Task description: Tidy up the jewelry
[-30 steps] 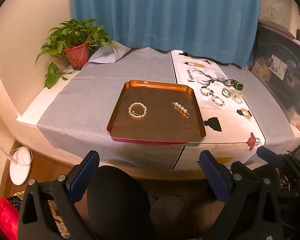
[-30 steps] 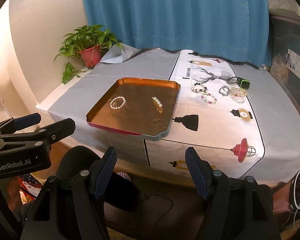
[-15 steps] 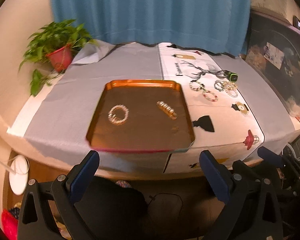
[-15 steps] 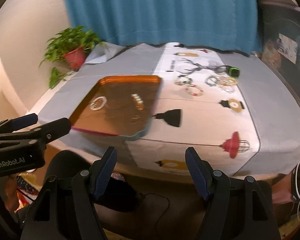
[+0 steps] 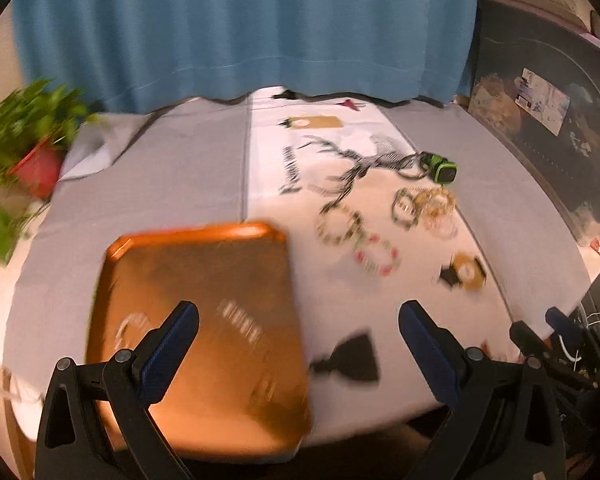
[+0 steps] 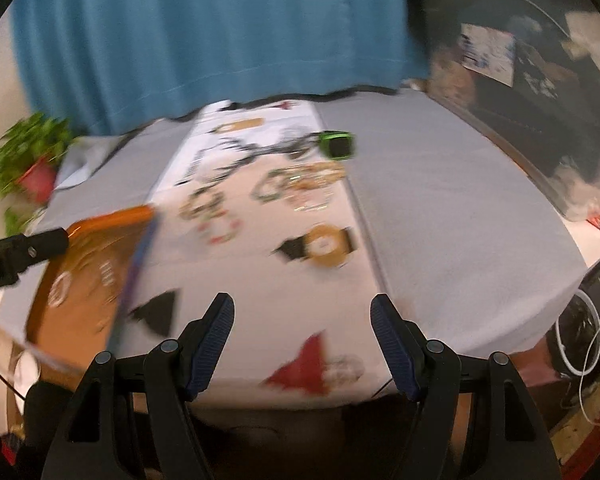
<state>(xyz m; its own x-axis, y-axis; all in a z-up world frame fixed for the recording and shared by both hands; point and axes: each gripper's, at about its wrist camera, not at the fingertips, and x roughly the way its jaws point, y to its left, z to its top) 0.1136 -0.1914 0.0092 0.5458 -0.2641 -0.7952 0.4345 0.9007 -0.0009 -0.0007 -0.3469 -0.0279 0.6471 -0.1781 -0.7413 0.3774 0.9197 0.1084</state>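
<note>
Blue curtain [image 5: 240, 28] behind, grey-clothed table [image 5: 172, 168] under me, everything smeared with blur. A white printed runner [image 6: 260, 264] crosses it. The orange tray [image 5: 196, 320] sits near the front edge, left of the runner, with a pearl ring and a clip, both blurry. Loose bracelets [image 5: 356, 240] lie on the runner, well beyond my jaws. Left gripper [image 5: 298, 324] gapes wide, nothing in it. Right gripper [image 6: 302, 316] likewise spread and empty over the runner.

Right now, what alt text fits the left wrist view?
The open left tool hangs over an orange tray holding blurred jewelry, on a grey-clothed table. Loose bracelets and a green watch lie on the white runner beyond; blue curtain behind.
</note>
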